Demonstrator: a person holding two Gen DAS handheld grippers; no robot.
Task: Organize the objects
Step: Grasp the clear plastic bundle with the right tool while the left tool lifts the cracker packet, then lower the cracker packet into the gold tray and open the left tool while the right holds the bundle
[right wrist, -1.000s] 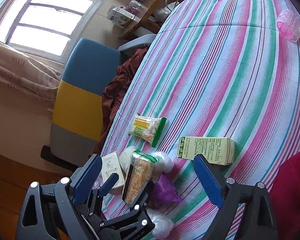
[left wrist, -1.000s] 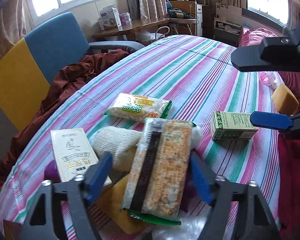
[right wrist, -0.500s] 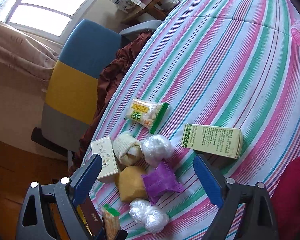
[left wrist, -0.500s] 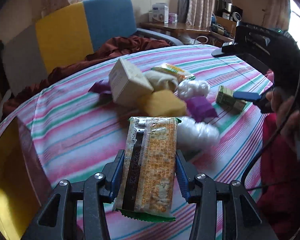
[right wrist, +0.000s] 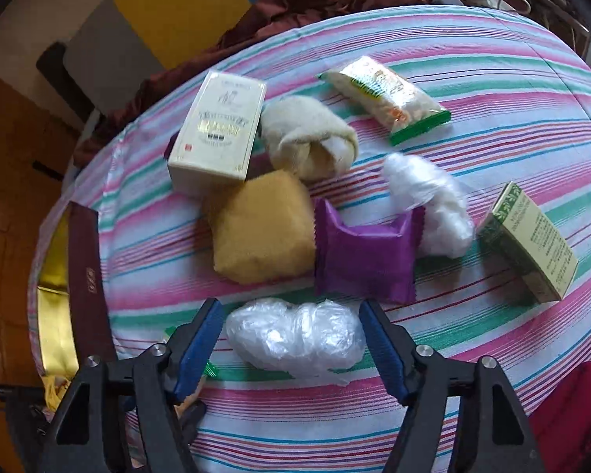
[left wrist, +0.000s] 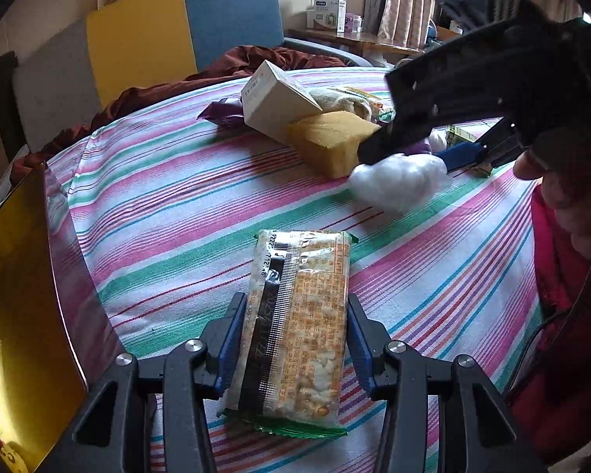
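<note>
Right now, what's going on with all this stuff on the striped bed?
A person is sorting a heap of small items with two handheld grippers. The left gripper is clamped on a cracker packet, held above the striped cover near a gold-lined box. The right gripper has just been closing around a clear plastic bundle, which sits between its jaws, not yet pinched. A cream box, yellow sponge, purple pouch and green carton lie untouched.

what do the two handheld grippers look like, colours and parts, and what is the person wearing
Both the left gripper and the right gripper have black angular frames with silver bolts and ribbed blue pads. A thin black cable trails beside the person's red clothing.
</note>
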